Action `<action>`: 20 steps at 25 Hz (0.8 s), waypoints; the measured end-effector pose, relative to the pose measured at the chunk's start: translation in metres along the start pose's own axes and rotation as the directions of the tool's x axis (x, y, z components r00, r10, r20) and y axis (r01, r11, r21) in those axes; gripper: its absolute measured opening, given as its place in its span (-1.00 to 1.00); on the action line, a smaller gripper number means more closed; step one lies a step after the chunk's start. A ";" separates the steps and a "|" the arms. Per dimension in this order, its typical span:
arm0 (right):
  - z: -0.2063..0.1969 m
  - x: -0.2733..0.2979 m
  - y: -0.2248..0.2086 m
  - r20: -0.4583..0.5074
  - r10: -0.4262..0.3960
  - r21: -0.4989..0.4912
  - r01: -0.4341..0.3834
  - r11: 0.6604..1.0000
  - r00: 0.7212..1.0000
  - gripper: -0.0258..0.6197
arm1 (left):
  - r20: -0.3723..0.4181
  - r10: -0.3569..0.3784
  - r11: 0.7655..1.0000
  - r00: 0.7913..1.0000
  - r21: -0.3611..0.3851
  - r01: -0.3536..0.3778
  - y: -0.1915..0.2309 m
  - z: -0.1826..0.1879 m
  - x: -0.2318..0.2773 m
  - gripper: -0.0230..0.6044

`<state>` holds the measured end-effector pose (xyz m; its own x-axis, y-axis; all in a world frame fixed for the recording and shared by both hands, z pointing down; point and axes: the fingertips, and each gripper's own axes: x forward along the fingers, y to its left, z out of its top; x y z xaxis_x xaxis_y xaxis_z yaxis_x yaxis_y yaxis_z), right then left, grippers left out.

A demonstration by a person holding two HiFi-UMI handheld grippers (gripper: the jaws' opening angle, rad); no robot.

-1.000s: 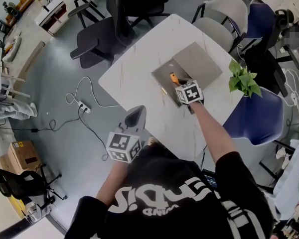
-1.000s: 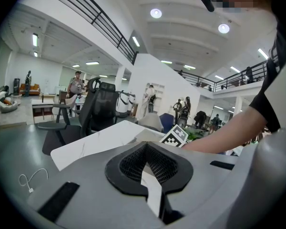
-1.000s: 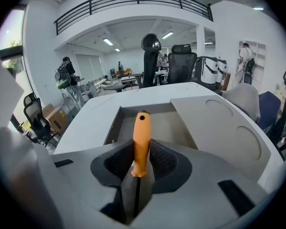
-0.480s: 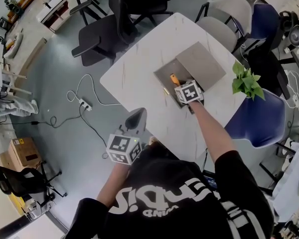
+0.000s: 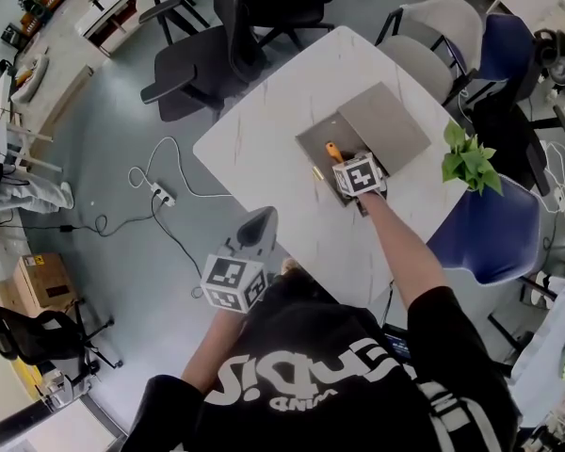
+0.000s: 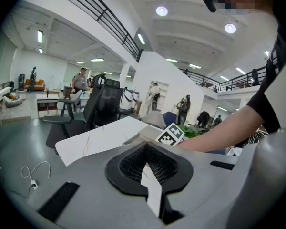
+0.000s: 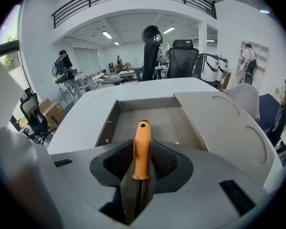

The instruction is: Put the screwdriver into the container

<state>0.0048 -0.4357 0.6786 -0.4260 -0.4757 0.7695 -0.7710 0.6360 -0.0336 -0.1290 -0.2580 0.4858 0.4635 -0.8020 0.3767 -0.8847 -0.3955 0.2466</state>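
Observation:
An orange-handled screwdriver (image 7: 142, 146) is clamped between the jaws of my right gripper (image 7: 141, 165), handle pointing forward over the open grey container (image 7: 168, 119). In the head view the right gripper (image 5: 345, 165) sits at the near edge of the container (image 5: 313, 143) on the white table (image 5: 264, 149), with the screwdriver (image 5: 331, 149) poking out over the box. The container's flat lid (image 5: 388, 123) lies open to its right. My left gripper (image 5: 255, 228) hangs off the table's near-left edge, over the floor, shut and holding nothing (image 6: 148, 171).
A potted green plant (image 5: 468, 154) stands at the table's right corner beside a blue chair (image 5: 485, 238). Black office chairs (image 5: 200, 59) crowd the far left side. A power strip with cable (image 5: 157, 196) lies on the floor. A small yellow piece (image 5: 314, 172) rests beside the container.
The right gripper stays at the container's near edge with the screwdriver in it. Only the head view has drifted slightly; the left gripper has barely moved.

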 end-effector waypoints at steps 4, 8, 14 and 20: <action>0.026 -0.019 0.003 0.084 0.018 -0.008 -0.017 1.000 0.996 -0.59 | 0.004 -0.014 1.000 1.000 0.002 0.014 -0.003 -0.001 0.000 -0.88; 0.064 -0.062 0.012 0.228 0.051 -0.032 -0.045 0.998 0.972 -0.68 | 0.013 -0.029 1.000 0.999 0.006 0.029 -0.007 0.002 -0.002 -0.88; 0.076 -0.157 0.036 0.430 0.046 -0.015 -0.044 0.999 0.902 -0.82 | 0.039 -0.066 0.998 0.997 0.018 0.065 -0.019 0.008 -0.004 -0.88; 0.045 -0.227 0.065 0.535 -0.013 0.080 -0.035 0.996 0.845 -0.86 | 0.053 -0.111 0.994 0.992 0.027 0.109 -0.033 0.010 -0.004 -0.88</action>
<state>0.0299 -0.3136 0.4731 -0.6029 -0.7355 0.3091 -0.7911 0.6014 -0.1118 -0.1028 -0.2462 0.4668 0.5553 -0.7760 0.2993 -0.8298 -0.4927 0.2621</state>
